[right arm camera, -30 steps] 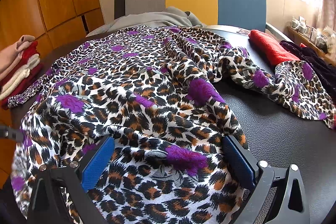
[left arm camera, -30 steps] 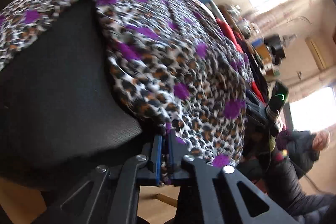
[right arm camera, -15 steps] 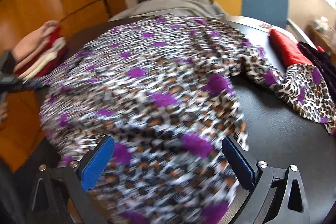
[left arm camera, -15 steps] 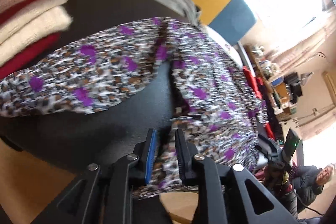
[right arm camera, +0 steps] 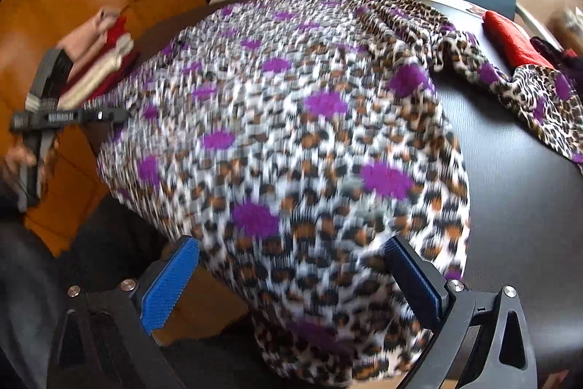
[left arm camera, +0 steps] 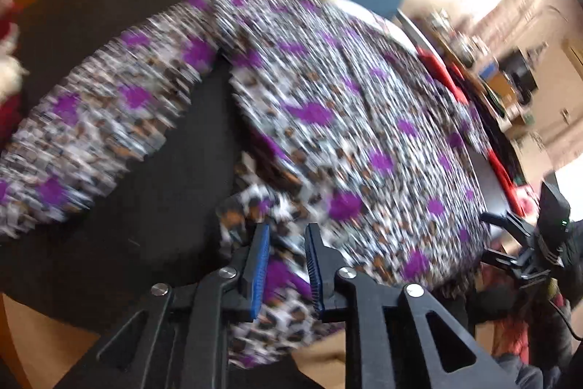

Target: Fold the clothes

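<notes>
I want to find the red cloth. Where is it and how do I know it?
Start at the dark round table. Across the leopard-print garment, at the far right edge, lies the red cloth. It is plain bright red, unlike its spotted and dark purple neighbours.

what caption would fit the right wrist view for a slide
Open right gripper straddling a leopard-print garment with purple blotches, spread over a dark table.
</notes>
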{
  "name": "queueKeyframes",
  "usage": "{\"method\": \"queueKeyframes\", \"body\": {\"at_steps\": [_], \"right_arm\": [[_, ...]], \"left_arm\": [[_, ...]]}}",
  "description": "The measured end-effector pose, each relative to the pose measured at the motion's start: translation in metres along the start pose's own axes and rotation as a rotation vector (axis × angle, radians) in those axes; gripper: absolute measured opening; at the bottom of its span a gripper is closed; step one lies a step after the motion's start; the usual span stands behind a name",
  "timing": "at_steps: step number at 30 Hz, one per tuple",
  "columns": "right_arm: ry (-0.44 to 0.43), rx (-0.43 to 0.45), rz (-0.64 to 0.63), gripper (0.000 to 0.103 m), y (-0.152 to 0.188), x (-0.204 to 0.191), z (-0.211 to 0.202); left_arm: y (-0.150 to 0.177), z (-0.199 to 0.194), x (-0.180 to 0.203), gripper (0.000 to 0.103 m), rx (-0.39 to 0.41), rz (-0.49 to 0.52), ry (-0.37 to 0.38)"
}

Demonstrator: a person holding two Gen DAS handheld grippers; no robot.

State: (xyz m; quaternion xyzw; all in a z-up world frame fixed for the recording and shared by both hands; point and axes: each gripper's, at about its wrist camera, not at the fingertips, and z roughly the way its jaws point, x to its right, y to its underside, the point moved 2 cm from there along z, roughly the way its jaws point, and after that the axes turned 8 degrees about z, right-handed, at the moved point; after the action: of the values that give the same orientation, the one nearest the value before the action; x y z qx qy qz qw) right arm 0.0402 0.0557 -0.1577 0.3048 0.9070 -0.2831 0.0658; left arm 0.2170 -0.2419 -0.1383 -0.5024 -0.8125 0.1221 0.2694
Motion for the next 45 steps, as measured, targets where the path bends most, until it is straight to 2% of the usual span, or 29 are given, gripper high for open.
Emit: {"method": "queueKeyframes", "body": {"at_steps": [3, 6, 10, 14, 16, 20, 24, 26, 31, 33, 37, 40, 42, 45], "right_arm": [[-0.047, 0.066, 0.011, 0.103, -0.032, -0.008, -0.004], [-0.076, 0.141, 0.034, 0.103, -0.074, -0.011, 0.001], [-0.027, 0.215, 0.097, 0.103, -0.137, -0.011, 0.021], [-0.009, 0.236, 0.134, 0.103, -0.207, 0.0, 0.051], [-0.009, 0.231, 0.167, 0.103, -0.233, 0.006, 0.067], [0.028, 0.198, 0.246, 0.103, -0.274, 0.025, 0.115], [0.111, 0.152, 0.285, 0.103, -0.297, 0.048, 0.157], [0.166, 0.17, 0.267, 0.103, -0.302, 0.054, 0.163], [0.302, 0.214, 0.22, 0.103, -0.317, 0.068, 0.179], [0.321, 0.217, 0.205, 0.103, -0.316, 0.066, 0.18], [0.329, 0.22, 0.2, 0.103, -0.315, 0.066, 0.179], [0.333, 0.224, 0.199, 0.103, -0.314, 0.063, 0.181], [0.334, 0.227, 0.199, 0.103, -0.314, 0.063, 0.181], [0.333, 0.231, 0.199, 0.103, -0.314, 0.063, 0.181]], "left_arm": [[-0.023, -0.005, -0.009, 0.026, 0.065, -0.05, 0.031], [-0.054, 0.004, -0.017, 0.029, 0.09, -0.036, -0.026], [-0.102, 0.021, -0.023, 0.033, 0.119, 0.011, -0.073], [-0.142, 0.045, -0.042, 0.034, 0.124, 0.034, -0.127], [-0.157, 0.064, -0.054, 0.034, 0.123, 0.046, -0.185], [-0.164, 0.092, -0.084, 0.034, 0.098, 0.013, -0.236], [-0.168, 0.102, -0.1, 0.036, 0.15, 0.087, -0.252], [-0.176, 0.105, -0.106, 0.036, 0.157, 0.141, -0.257], [-0.211, 0.113, -0.139, 0.037, 0.158, 0.186, -0.271], [-0.225, 0.116, -0.148, 0.039, 0.152, 0.194, -0.287], [-0.244, 0.121, -0.159, 0.045, 0.127, 0.181, -0.302], [-0.243, 0.109, -0.16, 0.044, 0.107, 0.068, -0.297], [-0.226, 0.091, -0.154, 0.042, 0.129, -0.005, -0.243], [-0.186, 0.068, -0.138, 0.042, 0.139, -0.074, -0.053]]}}
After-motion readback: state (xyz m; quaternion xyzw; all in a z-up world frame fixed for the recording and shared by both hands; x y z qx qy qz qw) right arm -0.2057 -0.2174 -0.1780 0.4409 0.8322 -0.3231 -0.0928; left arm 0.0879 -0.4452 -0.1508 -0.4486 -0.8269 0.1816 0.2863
